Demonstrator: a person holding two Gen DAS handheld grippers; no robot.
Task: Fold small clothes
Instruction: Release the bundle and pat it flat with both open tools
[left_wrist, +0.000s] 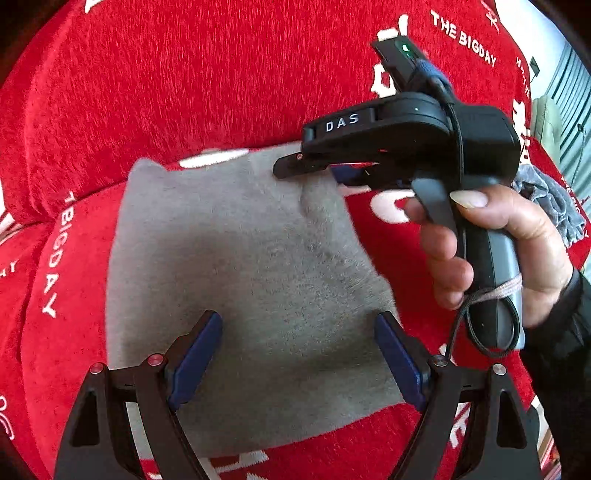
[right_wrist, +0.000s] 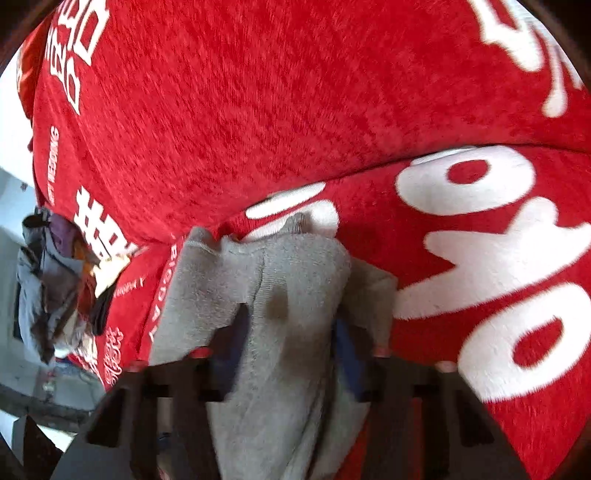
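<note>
The left gripper (left_wrist: 299, 363) stands spread wide and empty above the near part of the grey cloth (left_wrist: 240, 277), which lies flat on the red cover (left_wrist: 184, 92) of what looks like a sofa seat. The cloth's near edge runs under the left fingers (left_wrist: 195, 360), neither of which touches it as far as the left wrist view shows. Farther on, at the cloth's far right corner, the right gripper (left_wrist: 295, 168) is pressed nearly together; in the right wrist view a fold of grey cloth (right_wrist: 291, 295) rises between its blurred fingers (right_wrist: 345, 350), so it appears to pinch that corner. The hand (left_wrist: 498, 251) holding it comes in from the right. The cloth's long axis runs roughly from the left gripper away toward the seat back, so the pinched corner is at the far end and the free near edge lies straight below the left gripper, which is nearer to it. A fold would likely bring the far corner toward the near edge. Beyond, a pile of other clothes (right_wrist: 55, 280) sits at the cover's edge.
</note>
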